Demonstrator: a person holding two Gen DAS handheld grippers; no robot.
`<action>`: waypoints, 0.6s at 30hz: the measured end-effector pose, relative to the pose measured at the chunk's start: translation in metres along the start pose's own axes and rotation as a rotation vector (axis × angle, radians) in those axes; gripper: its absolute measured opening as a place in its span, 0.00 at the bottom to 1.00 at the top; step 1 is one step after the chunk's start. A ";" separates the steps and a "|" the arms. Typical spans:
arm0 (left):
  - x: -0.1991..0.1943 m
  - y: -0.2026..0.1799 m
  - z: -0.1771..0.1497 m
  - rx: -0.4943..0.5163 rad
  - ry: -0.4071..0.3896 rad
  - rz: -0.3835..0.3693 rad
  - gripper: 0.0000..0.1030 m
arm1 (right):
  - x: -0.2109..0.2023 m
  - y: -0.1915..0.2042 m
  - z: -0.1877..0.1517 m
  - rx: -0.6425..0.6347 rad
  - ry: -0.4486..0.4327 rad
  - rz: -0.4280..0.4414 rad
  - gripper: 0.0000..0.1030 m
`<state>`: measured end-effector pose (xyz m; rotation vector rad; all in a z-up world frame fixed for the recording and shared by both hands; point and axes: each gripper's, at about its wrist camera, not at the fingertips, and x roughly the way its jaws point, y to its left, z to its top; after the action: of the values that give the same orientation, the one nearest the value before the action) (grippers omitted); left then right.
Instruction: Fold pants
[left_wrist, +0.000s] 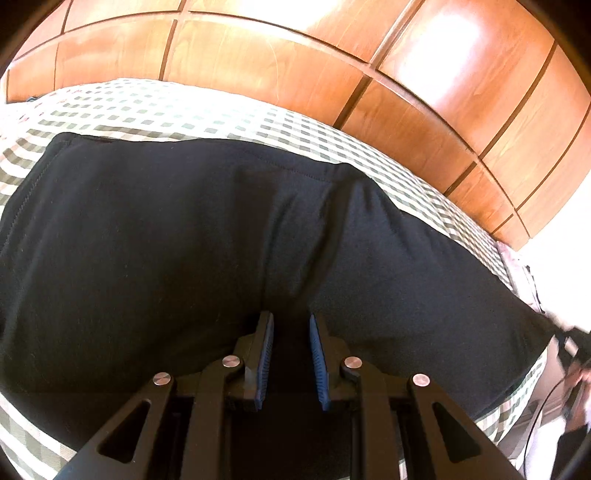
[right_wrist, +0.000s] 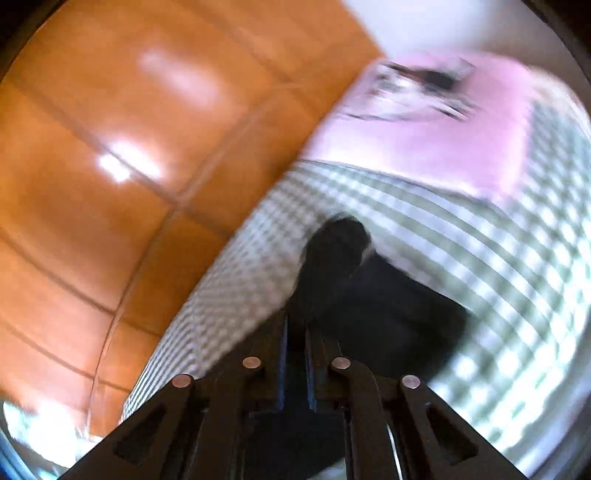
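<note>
Black pants (left_wrist: 147, 240) lie spread across a green-and-white checked bed sheet (left_wrist: 184, 110). My left gripper (left_wrist: 291, 332) sits low over their near edge. Its blue pads (left_wrist: 266, 350) stand a little apart with a dark fold of the pants pinched between them, and a crease runs away from the tips. The right wrist view is blurred by motion. There my right gripper (right_wrist: 295, 325) has its jaws close together on a bunched end of the pants (right_wrist: 388, 302), lifted off the sheet (right_wrist: 480, 258). It also shows as a dark blur (left_wrist: 570, 343) at the pants' right end.
Glossy wooden panels (left_wrist: 406, 74) run along the far side of the bed (right_wrist: 110, 147). A pink cloth or pillow (right_wrist: 424, 140) lies on the bed beyond the pants' end. The bed's edge curves close to the panels.
</note>
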<state>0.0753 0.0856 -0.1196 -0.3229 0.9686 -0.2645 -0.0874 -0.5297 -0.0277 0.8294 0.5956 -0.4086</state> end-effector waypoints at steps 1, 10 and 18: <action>0.001 -0.002 0.001 -0.001 0.005 0.004 0.20 | 0.001 -0.015 -0.004 0.030 0.012 -0.012 0.07; 0.007 -0.014 0.007 0.015 0.031 0.046 0.20 | 0.019 -0.061 -0.027 0.115 0.049 0.038 0.18; 0.010 -0.019 0.010 0.024 0.041 0.066 0.20 | 0.011 -0.067 -0.009 0.144 0.009 0.014 0.29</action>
<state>0.0875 0.0660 -0.1148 -0.2641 1.0135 -0.2229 -0.1190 -0.5653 -0.0773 0.9725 0.5727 -0.4389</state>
